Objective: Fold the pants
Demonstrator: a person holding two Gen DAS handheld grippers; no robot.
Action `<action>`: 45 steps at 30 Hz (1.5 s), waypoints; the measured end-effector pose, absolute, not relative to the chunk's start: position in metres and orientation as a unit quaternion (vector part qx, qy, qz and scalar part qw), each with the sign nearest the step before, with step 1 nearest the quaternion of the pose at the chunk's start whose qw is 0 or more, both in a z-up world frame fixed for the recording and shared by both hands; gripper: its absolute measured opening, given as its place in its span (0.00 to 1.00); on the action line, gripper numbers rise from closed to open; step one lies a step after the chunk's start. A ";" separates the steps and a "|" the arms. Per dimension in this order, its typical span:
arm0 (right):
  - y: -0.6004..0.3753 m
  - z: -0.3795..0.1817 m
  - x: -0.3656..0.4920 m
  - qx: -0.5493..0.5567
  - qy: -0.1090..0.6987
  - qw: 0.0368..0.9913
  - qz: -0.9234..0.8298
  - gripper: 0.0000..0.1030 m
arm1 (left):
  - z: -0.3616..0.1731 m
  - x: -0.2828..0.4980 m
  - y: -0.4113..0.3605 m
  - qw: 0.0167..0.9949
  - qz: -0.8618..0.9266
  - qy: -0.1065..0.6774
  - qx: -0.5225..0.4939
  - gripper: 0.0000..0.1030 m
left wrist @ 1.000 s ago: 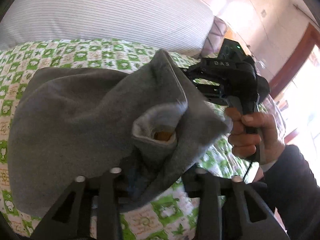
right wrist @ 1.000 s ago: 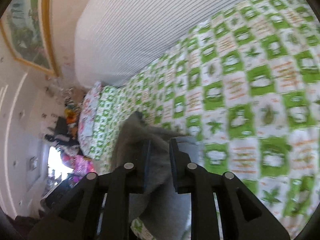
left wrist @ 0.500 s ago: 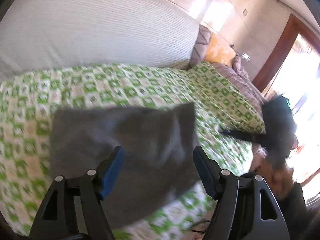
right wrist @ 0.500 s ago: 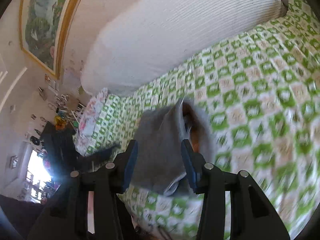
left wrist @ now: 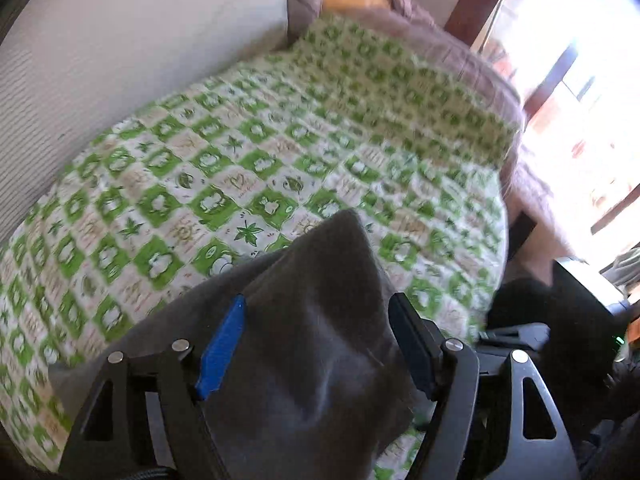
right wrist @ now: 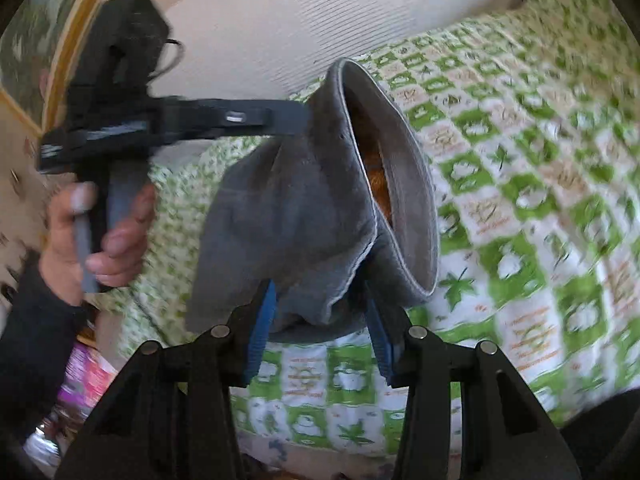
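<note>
The grey pants [left wrist: 312,340] lie bunched on the green checked bedspread near its front edge. In the left wrist view my left gripper [left wrist: 320,344] is open, its jaws wide apart over the cloth. In the right wrist view the pants [right wrist: 296,208] stand up in a fold with an orange lining showing at the opening. My right gripper [right wrist: 320,320] is open with the cloth between its jaws. The left gripper [right wrist: 288,120] reaches in from the left and touches the top of the fold.
A white striped headboard cushion [left wrist: 120,40] runs along the back of the bed [left wrist: 248,152]. Purple pillows [left wrist: 460,48] lie at the far right. The bed edge and a bright doorway [left wrist: 580,80] are to the right. Clutter [right wrist: 80,380] sits on the floor at the left.
Both grippers have let go of the pants and opened. They have pulled back toward the front edge of the bed, and the pants have dropped onto the bedspread.
</note>
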State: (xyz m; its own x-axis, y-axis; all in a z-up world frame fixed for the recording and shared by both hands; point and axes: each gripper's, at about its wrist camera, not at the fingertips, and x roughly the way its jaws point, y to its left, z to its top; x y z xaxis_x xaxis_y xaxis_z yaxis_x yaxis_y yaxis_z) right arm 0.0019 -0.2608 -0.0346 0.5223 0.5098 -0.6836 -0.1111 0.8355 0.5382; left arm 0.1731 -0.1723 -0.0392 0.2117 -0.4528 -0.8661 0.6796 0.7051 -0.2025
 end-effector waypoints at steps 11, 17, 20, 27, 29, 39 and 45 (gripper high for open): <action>-0.290 -0.038 0.055 0.261 0.433 0.846 0.168 0.13 | -0.081 0.229 -0.196 0.772 -0.296 0.551 0.111 0.46; -0.294 -0.056 0.029 0.249 0.484 0.823 0.163 0.13 | -0.088 0.209 -0.203 0.766 -0.305 0.549 0.139 0.76; -0.296 -0.058 0.016 0.259 0.481 0.820 0.169 0.22 | -0.074 0.206 -0.180 0.773 -0.310 0.548 0.080 0.76; -0.317 -0.004 0.015 0.253 0.414 0.860 0.158 0.35 | -0.026 0.182 -0.087 0.825 -0.270 0.496 0.028 0.77; -0.314 0.011 0.023 0.247 0.393 0.869 0.169 0.35 | -0.025 0.183 -0.072 0.829 -0.262 0.493 0.014 0.77; -0.262 -0.012 0.109 0.232 0.441 0.841 0.212 0.35 | -0.085 0.204 -0.051 0.809 -0.226 0.541 -0.025 0.77; -0.288 -0.067 0.152 0.235 0.505 0.820 0.131 0.31 | -0.112 0.238 -0.029 0.805 -0.183 0.557 -0.095 0.66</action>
State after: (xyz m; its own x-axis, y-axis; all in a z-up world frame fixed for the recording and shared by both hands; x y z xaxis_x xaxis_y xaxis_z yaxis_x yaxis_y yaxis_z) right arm 0.1524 -0.2879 -0.0667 0.4555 0.4515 -0.7672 0.0231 0.8555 0.5172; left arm 0.2382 -0.0293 -0.1118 0.3128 -0.4001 -0.8615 0.1883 0.9151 -0.3566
